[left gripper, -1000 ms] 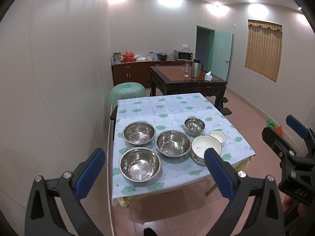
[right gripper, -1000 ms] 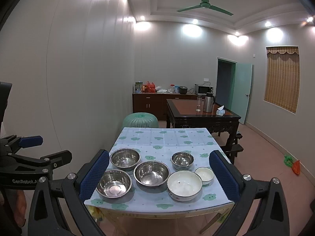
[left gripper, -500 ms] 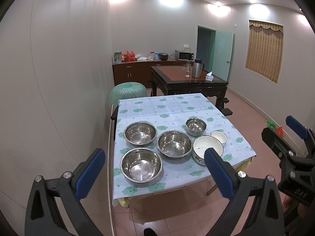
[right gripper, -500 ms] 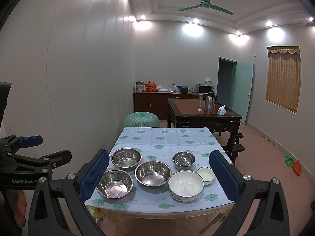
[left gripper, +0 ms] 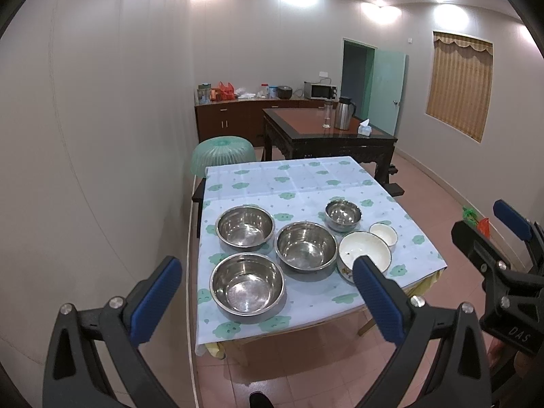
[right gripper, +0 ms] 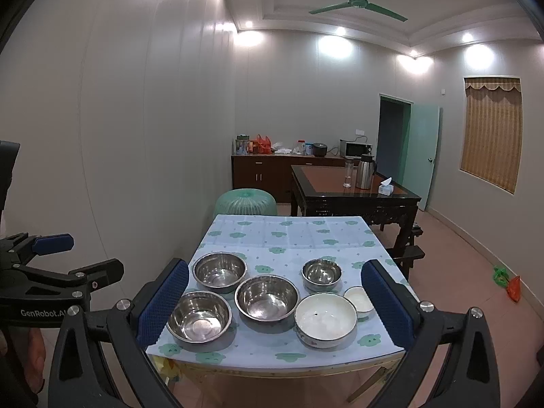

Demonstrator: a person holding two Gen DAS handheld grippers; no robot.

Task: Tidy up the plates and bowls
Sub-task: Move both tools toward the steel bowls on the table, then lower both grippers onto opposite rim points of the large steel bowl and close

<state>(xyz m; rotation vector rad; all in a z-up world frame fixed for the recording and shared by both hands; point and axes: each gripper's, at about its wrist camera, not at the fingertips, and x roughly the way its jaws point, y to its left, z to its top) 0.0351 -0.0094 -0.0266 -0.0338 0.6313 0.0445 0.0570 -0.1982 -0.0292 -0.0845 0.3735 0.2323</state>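
Left gripper (left gripper: pixel 267 287): jaws spread wide, empty. Right gripper (right gripper: pixel 273 301): jaws spread wide, empty. Ahead of both, well apart from the jaws, the cloth-covered counter (right gripper: pixel 289 234) carries four round stainless-steel bowls (right gripper: pixel 267 297), one large white enamel bowl (right gripper: pixel 324 318) and one small white bowl (right gripper: pixel 358 298) beside it, all separate and upright.

left gripper (right gripper: pixel 57 282): "GenRobot.AI" | right gripper (left gripper: pixel 489 234): "DAS"

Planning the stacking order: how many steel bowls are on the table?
4: near-left steel bowl, back-left one, middle one, small one at back right. None looks hidden.
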